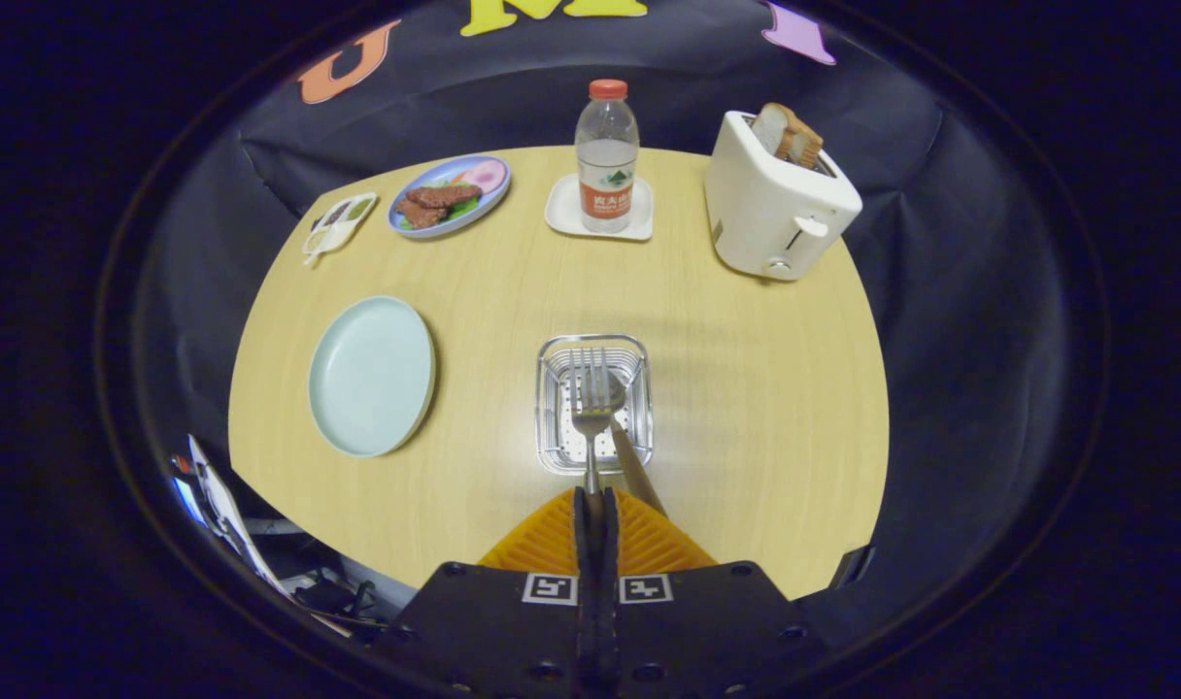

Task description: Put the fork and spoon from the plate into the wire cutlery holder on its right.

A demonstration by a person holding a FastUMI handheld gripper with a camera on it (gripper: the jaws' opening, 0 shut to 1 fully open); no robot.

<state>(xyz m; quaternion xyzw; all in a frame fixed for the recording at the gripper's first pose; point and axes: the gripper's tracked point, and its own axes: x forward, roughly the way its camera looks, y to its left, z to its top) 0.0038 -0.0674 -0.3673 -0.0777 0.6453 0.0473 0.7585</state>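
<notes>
My gripper (595,500) is shut on the handle of a metal fork (590,393). The fork points forward, and its tines hang over the wire cutlery holder (549,427) just ahead of my fingers. A spoon (637,471) rests in that holder beside the fork, its handle leaning out over the near rim toward my right finger. To the holder's left lies the pale green plate (372,374), with nothing on it.
Beyond the holder a water bottle (606,155) stands on a white coaster (563,216). A white toaster (775,199) with bread is at the back right. A blue plate of food (448,194) and a small sauce dish (338,223) sit at the back left.
</notes>
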